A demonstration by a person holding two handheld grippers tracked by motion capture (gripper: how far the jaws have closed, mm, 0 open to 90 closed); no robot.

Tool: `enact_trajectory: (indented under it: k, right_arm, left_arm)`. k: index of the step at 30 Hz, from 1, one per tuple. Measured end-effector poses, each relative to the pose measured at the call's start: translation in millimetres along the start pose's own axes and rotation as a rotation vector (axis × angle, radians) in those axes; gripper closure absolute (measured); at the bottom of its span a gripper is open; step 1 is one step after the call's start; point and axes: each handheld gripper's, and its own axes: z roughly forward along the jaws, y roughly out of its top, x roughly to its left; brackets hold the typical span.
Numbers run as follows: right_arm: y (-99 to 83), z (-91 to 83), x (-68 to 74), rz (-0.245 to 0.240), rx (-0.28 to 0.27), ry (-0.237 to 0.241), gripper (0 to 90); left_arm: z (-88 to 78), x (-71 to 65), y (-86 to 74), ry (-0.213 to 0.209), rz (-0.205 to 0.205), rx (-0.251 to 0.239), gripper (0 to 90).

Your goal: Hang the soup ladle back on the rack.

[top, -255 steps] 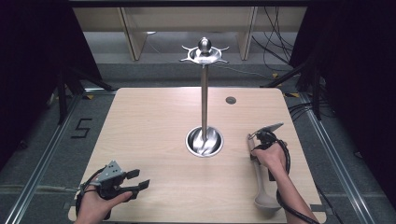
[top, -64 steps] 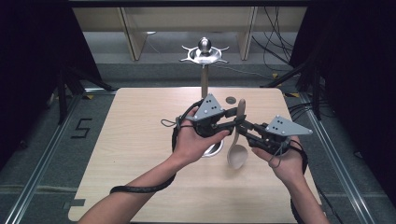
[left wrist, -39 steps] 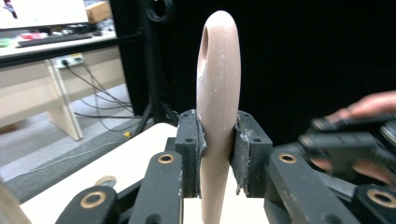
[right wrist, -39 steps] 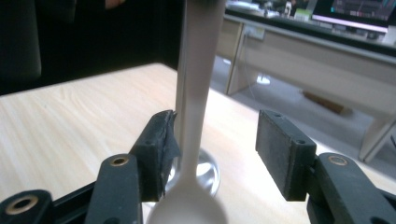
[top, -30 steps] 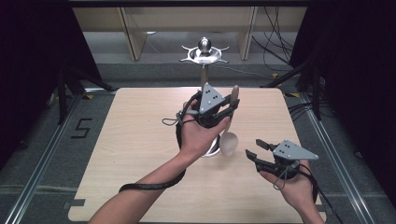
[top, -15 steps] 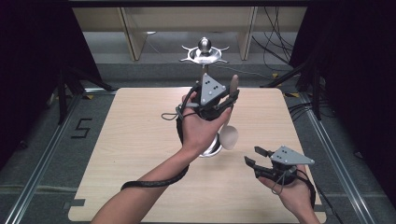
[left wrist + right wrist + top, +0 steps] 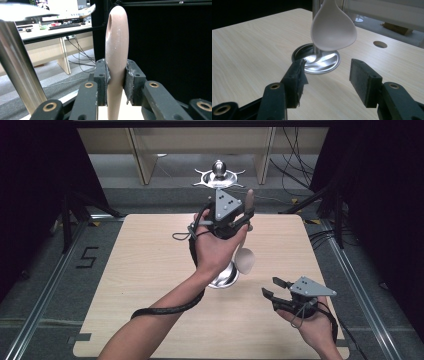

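Since the earlier frames the left gripper has carried the pale beige plastic ladle-spoon up along the tall steel hanging stand, and the right gripper has dropped back to 5 o'clock on the light wood table. Left jaws clamp the spoon handle just below its hanging hole, bowl hanging down over the stand's round chrome base. Right jaws stand apart, nothing between them.

Risk: the handle hole must meet a hook at the stand's top, at 12 o'clock. Approaching tilted, the handle could knock the pole, or twist in the pads and fall onto the base.
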Motion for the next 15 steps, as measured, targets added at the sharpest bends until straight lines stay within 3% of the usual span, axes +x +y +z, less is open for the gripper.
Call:
enact_trajectory:
  k: [6, 8, 10, 12, 15]
  right_arm:
    - [-0.9, 1.3, 0.5, 0.003, -0.013, -0.006, 46.3]
    - [0.1, 0.0, -1.8, -0.012, 0.007, 0.005, 46.2]
    - [-0.5, 1.7, -1.3, -0.013, -0.018, -0.008, 46.2]
    - [-0.3, 1.7, -1.1, -0.012, -0.018, -0.007, 46.2]
    - [0.0, 0.4, -2.0, -0.02, 0.008, -0.003, 46.2]
  left_arm:
    - [0.6, 0.6, 3.7, -0.002, -0.023, 0.007, 73.2]
    - [1.2, 1.9, 4.5, 0.005, -0.008, 0.005, 73.2]
    - [1.5, 1.7, 4.9, 0.003, -0.022, 0.013, 73.2]
    - [2.0, 2.9, 6.0, 0.01, -0.009, 0.009, 73.2]
    - [2.5, 2.2, 6.4, 0.01, -0.021, 0.016, 73.2]
